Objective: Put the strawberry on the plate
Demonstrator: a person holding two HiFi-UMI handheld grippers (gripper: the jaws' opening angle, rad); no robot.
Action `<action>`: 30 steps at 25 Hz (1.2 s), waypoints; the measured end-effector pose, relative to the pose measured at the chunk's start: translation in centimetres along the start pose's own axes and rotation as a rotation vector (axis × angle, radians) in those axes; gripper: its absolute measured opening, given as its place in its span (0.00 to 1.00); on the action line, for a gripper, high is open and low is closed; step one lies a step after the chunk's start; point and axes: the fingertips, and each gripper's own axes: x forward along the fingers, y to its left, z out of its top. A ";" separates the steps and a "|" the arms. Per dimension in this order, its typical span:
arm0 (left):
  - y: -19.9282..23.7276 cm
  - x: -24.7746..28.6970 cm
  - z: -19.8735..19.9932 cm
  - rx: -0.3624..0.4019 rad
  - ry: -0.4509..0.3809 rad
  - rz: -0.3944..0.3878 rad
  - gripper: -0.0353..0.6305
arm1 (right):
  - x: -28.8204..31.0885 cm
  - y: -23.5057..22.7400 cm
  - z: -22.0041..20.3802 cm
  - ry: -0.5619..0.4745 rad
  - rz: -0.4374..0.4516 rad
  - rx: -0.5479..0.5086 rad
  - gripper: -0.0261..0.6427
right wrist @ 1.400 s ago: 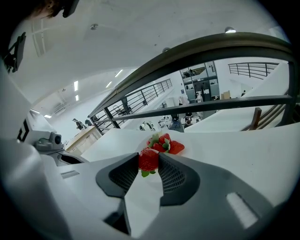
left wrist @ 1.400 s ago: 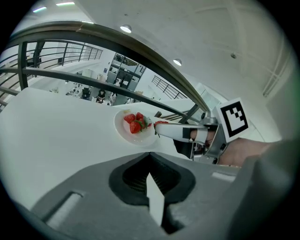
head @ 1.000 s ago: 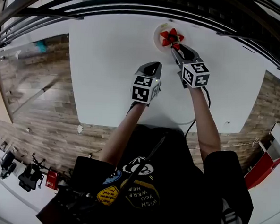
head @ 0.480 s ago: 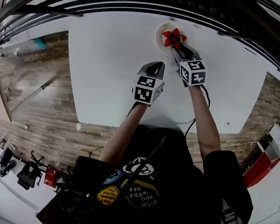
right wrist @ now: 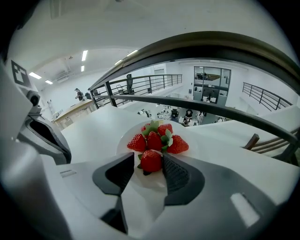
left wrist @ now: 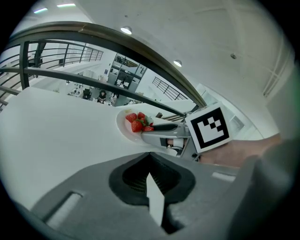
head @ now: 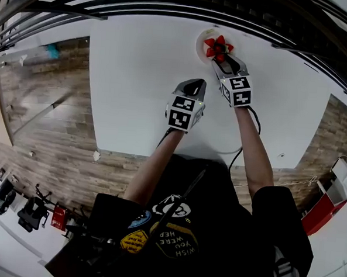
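- Right gripper [head: 222, 60] sits at the plate [right wrist: 124, 138], much as a second ago; its jaws were narrower and are now opening.
- Strawberry [right wrist: 151, 161] lies between them on the plate, against four other strawberries [right wrist: 159, 133]; left pad clear of it.
- Judgement: a release, with placement nearly complete.
- Left gripper [head: 194, 83] hovers over the white table [head: 136, 74], jaws together, empty.

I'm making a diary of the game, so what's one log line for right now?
right gripper: jaws opening, strawberry between them | strawberry: on plate beside other strawberries | left gripper: shut, empty, above table
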 end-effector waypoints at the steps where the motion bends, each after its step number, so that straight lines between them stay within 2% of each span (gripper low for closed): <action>1: 0.0 -0.3 0.0 0.000 -0.003 0.005 0.05 | -0.3 0.0 0.1 -0.009 -0.003 0.001 0.33; 6: 0.1 -1.9 -0.1 -0.005 -0.023 0.028 0.05 | -2.3 0.2 -0.6 -0.019 -0.018 0.006 0.32; 9: -0.5 -2.7 0.3 0.007 -0.046 0.035 0.05 | -4.1 0.4 -1.2 -0.030 -0.022 -0.005 0.25; 17: -4.1 -6.6 0.5 0.067 -0.115 0.056 0.05 | -11.8 2.4 -0.4 -0.160 -0.049 0.004 0.14; 22: -7.7 -10.4 0.7 0.123 -0.181 0.066 0.05 | -17.9 3.9 -0.2 -0.247 -0.071 0.026 0.12; 30: -14.6 -17.0 -2.2 0.220 -0.253 0.089 0.05 | -28.7 9.4 -1.6 -0.382 0.002 0.183 0.08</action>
